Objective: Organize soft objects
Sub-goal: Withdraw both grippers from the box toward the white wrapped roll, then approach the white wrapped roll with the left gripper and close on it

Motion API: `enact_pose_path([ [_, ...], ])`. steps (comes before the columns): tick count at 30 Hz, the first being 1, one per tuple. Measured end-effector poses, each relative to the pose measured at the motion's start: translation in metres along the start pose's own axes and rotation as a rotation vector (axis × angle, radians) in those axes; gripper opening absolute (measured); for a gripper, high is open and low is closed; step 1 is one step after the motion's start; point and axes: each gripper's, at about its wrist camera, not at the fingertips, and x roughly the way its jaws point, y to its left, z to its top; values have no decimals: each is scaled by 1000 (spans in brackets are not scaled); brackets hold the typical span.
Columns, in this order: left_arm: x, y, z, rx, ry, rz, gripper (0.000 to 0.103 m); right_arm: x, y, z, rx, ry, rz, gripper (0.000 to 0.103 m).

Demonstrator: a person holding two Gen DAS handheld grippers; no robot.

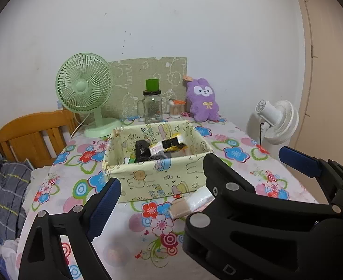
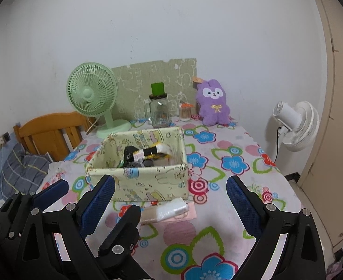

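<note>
Floral tablecloth (image 2: 230,140), white wall (image 2: 171,23)

A white tabletop (image 2: 237,144) cloth printed with blue, red and pink flowers carries a pale yellow cartoon-patterned fabric box (image 2: 148,182), a mint green fan (image 2: 92,93), a purple plush bunny (image 2: 213,103) with a yellow bow, and a green-capped jar (image 2: 158,112).

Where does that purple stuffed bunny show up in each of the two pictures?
Left wrist view: the purple bunny stands at the table's far edge, right of centre, against the wall.
Right wrist view: the purple bunny is again at the far edge, right of centre.
Shared landmark: in both views it stands to the right of the glass jar with the green cap, behind the fabric box.
</note>
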Motion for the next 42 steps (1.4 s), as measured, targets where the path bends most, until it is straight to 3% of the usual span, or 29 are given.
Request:
enact_pose_path([
  [21,68,5,-38,-11,174,-25,81,73,-7,-44,17,161,5,98],
  [42,124,-23,-30,70,252,-143,64,117,-51,-44,95,223,-61,98],
])
